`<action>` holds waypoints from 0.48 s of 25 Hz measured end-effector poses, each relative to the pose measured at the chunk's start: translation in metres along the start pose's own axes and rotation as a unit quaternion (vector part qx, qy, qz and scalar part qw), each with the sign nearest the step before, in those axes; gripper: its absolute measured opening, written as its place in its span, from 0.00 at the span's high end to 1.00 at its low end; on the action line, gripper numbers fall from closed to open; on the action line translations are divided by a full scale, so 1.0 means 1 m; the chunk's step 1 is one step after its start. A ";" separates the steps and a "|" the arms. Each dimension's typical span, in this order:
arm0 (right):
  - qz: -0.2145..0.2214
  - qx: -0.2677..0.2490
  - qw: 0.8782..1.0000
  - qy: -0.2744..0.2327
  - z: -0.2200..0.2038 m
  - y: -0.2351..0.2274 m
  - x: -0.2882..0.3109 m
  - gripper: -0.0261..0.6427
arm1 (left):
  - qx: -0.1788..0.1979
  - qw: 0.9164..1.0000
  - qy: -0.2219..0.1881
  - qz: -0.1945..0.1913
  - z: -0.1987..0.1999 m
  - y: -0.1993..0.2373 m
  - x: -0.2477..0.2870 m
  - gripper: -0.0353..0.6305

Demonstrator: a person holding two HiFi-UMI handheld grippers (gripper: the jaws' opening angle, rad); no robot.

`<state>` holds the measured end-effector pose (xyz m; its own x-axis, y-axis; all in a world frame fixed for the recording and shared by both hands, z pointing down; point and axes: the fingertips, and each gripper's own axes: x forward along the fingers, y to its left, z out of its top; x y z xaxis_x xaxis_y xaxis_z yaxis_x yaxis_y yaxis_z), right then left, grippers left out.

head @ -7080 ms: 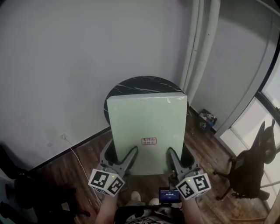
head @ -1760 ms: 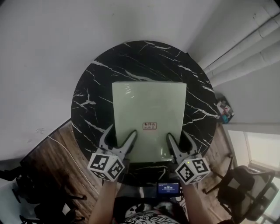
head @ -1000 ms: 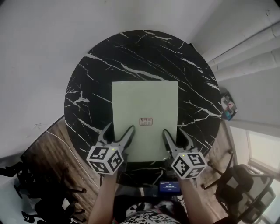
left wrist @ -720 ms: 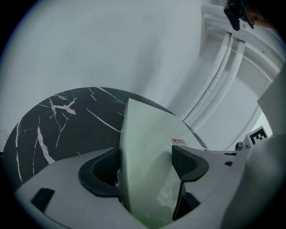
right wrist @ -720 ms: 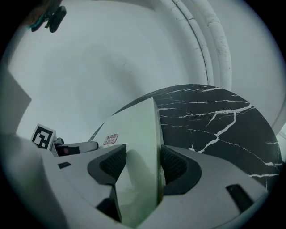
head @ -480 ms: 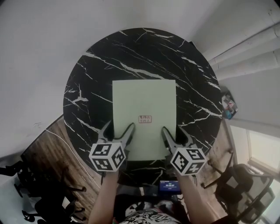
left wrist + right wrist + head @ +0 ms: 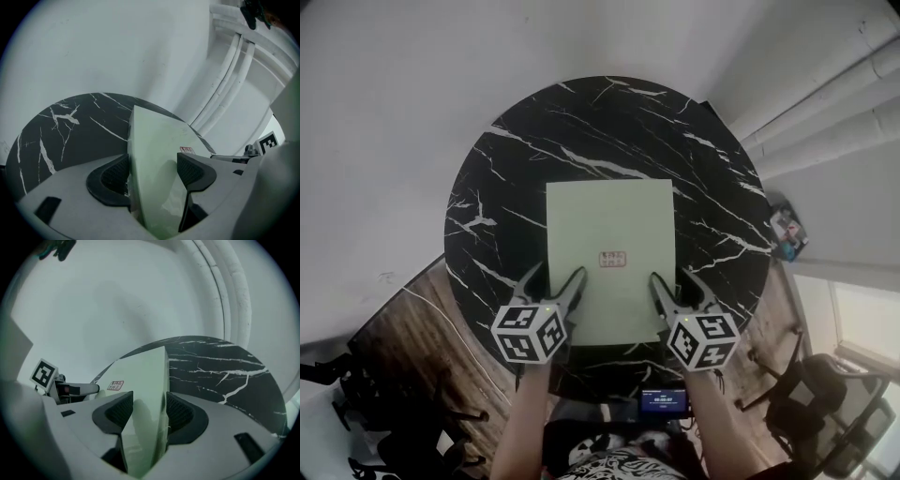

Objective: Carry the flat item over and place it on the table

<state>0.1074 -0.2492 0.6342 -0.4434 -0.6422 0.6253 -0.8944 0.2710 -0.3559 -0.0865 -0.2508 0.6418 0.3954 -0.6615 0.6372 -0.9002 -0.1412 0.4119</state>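
A pale green flat board [image 7: 609, 234] with a small red-printed label [image 7: 612, 259] lies flat on the round black marble table [image 7: 506, 187], long side running away from me. My left gripper [image 7: 556, 274] holds its near left corner and my right gripper [image 7: 673, 277] its near right corner. In the left gripper view the board [image 7: 154, 140] fills the space between the jaws of the left gripper [image 7: 152, 171], which are closing on it. The right gripper view shows the board [image 7: 145, 371] wedged between the pads of the right gripper [image 7: 144, 411].
White walls stand behind the table, with white pipes [image 7: 825, 84] at the right. A dark office chair [image 7: 825, 412] stands at lower right and more dark furniture [image 7: 356, 403] at lower left on the wood floor. A small screen [image 7: 664, 403] glows near my waist.
The board, carried tilted in front of the table seven seconds ago, now lies flat on the tabletop. Over the last second both grippers stayed at its near corners.
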 end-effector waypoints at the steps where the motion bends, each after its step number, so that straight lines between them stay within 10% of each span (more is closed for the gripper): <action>1: -0.007 -0.011 1.000 -0.006 0.003 0.000 -0.002 0.63 | 0.009 1.000 -0.003 0.003 0.002 0.001 -0.003 0.46; 8: -0.045 -0.049 0.997 -0.047 0.022 -0.004 -0.024 0.88 | 0.085 0.994 -0.034 0.058 0.021 0.011 -0.026 0.93; 12: -0.050 -0.059 0.995 -0.059 0.027 0.003 -0.040 0.92 | 0.112 0.991 -0.059 0.038 0.036 -0.001 -0.038 0.93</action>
<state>0.1236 -0.2423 0.5891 -0.3474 -0.7485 0.5648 -0.9377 0.2792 -0.2068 -0.1070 -0.2518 0.5937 0.3133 -0.7561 0.5745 -0.9495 -0.2394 0.2028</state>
